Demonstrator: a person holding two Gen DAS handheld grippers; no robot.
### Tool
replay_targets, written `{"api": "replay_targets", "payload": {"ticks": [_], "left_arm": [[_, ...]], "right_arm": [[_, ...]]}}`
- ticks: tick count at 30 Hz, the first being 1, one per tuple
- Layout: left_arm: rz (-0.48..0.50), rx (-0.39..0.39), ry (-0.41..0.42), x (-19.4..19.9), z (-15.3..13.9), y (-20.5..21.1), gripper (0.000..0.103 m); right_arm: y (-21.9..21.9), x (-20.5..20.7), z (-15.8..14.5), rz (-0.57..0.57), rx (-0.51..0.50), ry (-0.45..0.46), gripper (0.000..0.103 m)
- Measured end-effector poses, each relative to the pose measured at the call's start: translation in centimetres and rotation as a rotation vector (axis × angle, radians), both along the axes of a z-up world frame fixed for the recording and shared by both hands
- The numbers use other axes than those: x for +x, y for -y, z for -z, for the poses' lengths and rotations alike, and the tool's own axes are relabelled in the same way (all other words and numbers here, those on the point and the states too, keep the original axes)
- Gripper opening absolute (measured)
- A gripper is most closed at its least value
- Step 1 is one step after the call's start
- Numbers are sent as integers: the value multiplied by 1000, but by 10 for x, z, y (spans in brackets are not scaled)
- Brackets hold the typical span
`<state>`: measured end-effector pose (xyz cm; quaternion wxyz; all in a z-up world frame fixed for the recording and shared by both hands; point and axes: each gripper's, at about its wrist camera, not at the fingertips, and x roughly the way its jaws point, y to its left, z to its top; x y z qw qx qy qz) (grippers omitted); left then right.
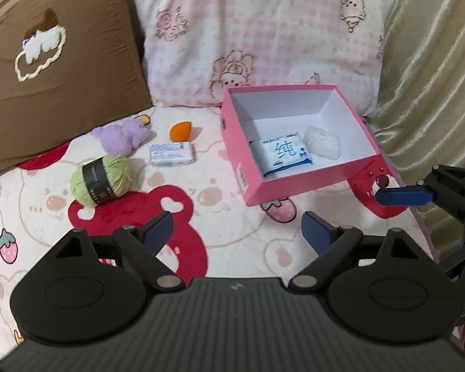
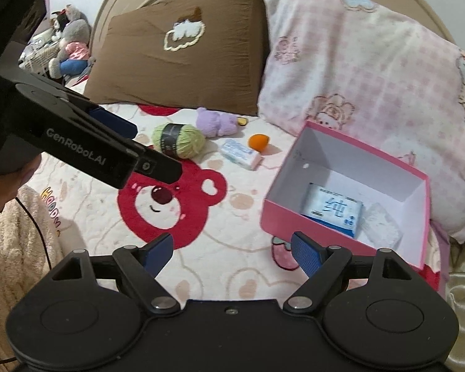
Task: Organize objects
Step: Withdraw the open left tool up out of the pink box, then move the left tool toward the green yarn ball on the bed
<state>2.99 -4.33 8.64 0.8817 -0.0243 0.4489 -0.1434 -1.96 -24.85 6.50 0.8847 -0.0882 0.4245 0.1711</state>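
While both tools hang above the bedspread (image 1: 220,226) with nothing between their fingers, the pink box (image 1: 257,186) sits open-topped on the bed in front of the pink checked pillow (image 1: 263,31). Its white interior holds two things side by side: a blue-and-white tissue pack (image 1: 280,153) printed with a large character, and a white crinkled item (image 1: 322,144) touching the pack's right edge, nearer the box's right wall. The left gripper (image 1: 235,232) is spread wide, its blue pads well apart over the red bear print. The right gripper (image 2: 232,249) is likewise released, its right finger close to the box's near wall. Outside the box, to its left, lie a small white-and-blue packet (image 1: 172,153), an orange sponge (image 1: 180,131), a purple plush toy (image 1: 121,136) and a green yarn ball (image 1: 100,179), the plush lying near the brown pillow (image 1: 62,77).
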Motion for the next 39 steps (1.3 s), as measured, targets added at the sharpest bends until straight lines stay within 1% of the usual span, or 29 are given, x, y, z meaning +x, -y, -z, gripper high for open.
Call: {"api": "replay_targets", "payload": {"ticks": [8,12,14,16,18,21,24,27,35,37,39], "left_arm": [[-43,-10,1,0,6,-32,90],[-66,-29,7,6,7,-48,90],[-77,-21,21,12,8,-53,90],[-101,-11,33,17,10,-57,90],[-137,-15,39,22,13,-62,90],[-164,-18,39,30,20,-70,91],[-190,-26,47,37,28,-78,91],[-195,-4,59,41,39,-84,91],[-227,-11,30,55,73,-100,91],[-247,-27,19,58,80,-106,91],[-278,-67,5,61,88,-117,91]], "right_arm": [[-30,14,3,-50,3,-11,86],[-40,23,4,-61,18,-11,86],[-45,28,5,-61,24,-5,86],[-50,32,7,-63,29,0,86],[-54,37,9,-67,38,0,86],[-61,47,14,-73,46,-2,86],[-68,57,20,-85,45,2,86],[-74,65,25,-95,47,16,86],[-85,95,51,-73,43,10,86],[-87,99,57,-78,41,14,86],[-89,103,63,-82,50,28,86]]}}
